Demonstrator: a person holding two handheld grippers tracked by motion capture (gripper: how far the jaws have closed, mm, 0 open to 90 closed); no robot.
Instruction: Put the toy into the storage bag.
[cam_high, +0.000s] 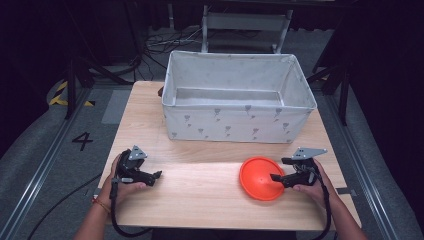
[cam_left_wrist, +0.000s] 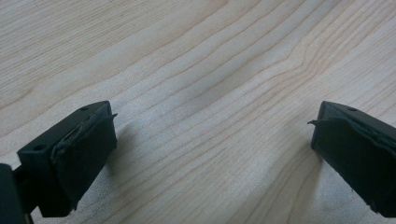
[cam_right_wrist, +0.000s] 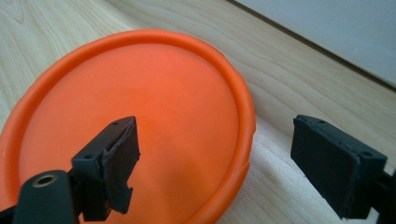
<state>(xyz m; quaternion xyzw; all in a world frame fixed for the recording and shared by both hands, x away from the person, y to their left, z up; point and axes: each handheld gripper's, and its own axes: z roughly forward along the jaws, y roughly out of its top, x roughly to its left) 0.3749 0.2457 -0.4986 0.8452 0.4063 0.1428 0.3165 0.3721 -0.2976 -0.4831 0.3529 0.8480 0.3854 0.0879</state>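
Observation:
An orange round plate (cam_high: 255, 175) lies on the wooden table (cam_high: 200, 200) at the front right. My right gripper (cam_high: 274, 178) reaches it from the right and is open. In the right gripper view the plate (cam_right_wrist: 154, 88) has its near rim between the jaws of the right gripper (cam_right_wrist: 215, 135): one jaw hovers over the plate's inside and the other stands outside the rim, with neither pad pressing on it. At the front left, my left gripper (cam_high: 158, 175) is open. In the left gripper view, bare wood lies between the spread jaws of the left gripper (cam_left_wrist: 212, 121).
A large white fabric box (cam_high: 240, 122) with a grey print stands open-topped at the back middle of the table. Past the table edges are grey floor, cables and dark frames. A strip of bare wood runs between the box and the grippers.

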